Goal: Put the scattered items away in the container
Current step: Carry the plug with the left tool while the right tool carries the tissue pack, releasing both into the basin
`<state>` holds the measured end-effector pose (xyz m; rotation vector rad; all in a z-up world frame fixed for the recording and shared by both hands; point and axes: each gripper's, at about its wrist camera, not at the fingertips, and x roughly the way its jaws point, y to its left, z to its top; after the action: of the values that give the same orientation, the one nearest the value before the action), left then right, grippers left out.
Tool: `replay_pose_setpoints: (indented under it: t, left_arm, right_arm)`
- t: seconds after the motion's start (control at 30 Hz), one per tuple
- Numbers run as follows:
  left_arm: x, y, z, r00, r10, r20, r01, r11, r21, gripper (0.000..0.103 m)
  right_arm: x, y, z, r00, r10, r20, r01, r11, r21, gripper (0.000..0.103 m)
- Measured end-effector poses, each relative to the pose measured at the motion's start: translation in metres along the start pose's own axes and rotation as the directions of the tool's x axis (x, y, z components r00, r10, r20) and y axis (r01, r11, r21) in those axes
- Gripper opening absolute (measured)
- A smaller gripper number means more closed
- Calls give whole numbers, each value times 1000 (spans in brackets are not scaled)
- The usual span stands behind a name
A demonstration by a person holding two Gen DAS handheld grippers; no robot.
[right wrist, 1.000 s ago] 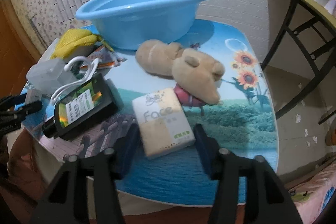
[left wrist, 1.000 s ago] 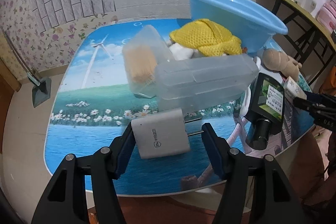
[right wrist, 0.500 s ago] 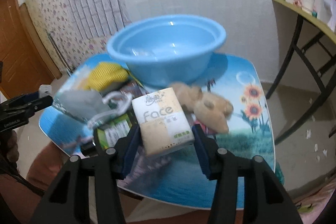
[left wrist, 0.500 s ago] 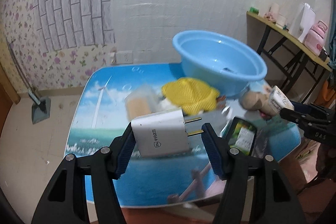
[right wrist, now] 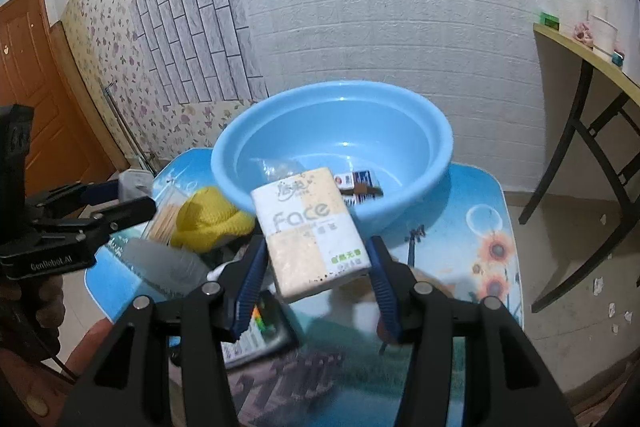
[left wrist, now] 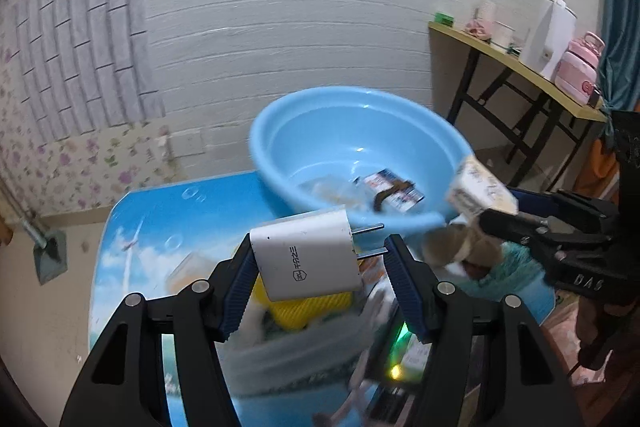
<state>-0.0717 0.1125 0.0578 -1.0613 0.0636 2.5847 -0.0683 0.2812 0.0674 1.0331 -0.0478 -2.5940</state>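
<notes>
Both grippers have risen off the desk [right wrist: 472, 227] with their loads; the left gripper [left wrist: 318, 263] has its fingers [left wrist: 404, 283] moderately spread and clamped on a white charger [left wrist: 306, 259]; the right gripper [right wrist: 314, 267] pinches a tissue pack [right wrist: 308, 231] more narrowly; just beyond both sits the blue basin [right wrist: 416, 195], a small packet [right wrist: 360, 185] inside.

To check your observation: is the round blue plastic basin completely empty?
No: the round blue plastic basin already holds a small printed packet on its floor.
</notes>
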Motion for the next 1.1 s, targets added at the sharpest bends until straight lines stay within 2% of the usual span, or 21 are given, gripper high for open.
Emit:
replay_pose_setpoints:
  t: [0.27, 0.6, 0.8, 0.87, 1.03, 1.1]
  left_arm:
    - [39, -20, 27, 999, -17, -27, 19, 998, 64, 63]
    - [69, -28, 38, 998, -14, -66, 21, 995, 97, 63]
    - [64, -30, 37, 999, -9, -48, 15, 992, 124, 63]
    - [62, -30, 39, 999, -5, -43, 10, 993, 121, 67]
    - [54, -27, 37, 999, -10, -36, 14, 994, 111, 67]
    - [48, -26, 35, 999, -10, -32, 14, 994, 107, 72]
  right_arm:
    - [24, -10, 16, 1000, -3, 4, 3, 1000, -2, 50]
    - [41, -23, 29, 1000, -1, 2, 1, 1000, -20, 50]
    - [57, -23, 34, 1000, 13, -29, -13, 1000, 8, 50]
    - [56, -23, 32, 1000, 18, -26, -17, 1000, 9, 50]
    - [48, -19, 31, 1000, 11, -19, -11, 1000, 1, 50]
    - [44, -18, 29, 1000, 7, -16, -7, 1000, 1, 50]
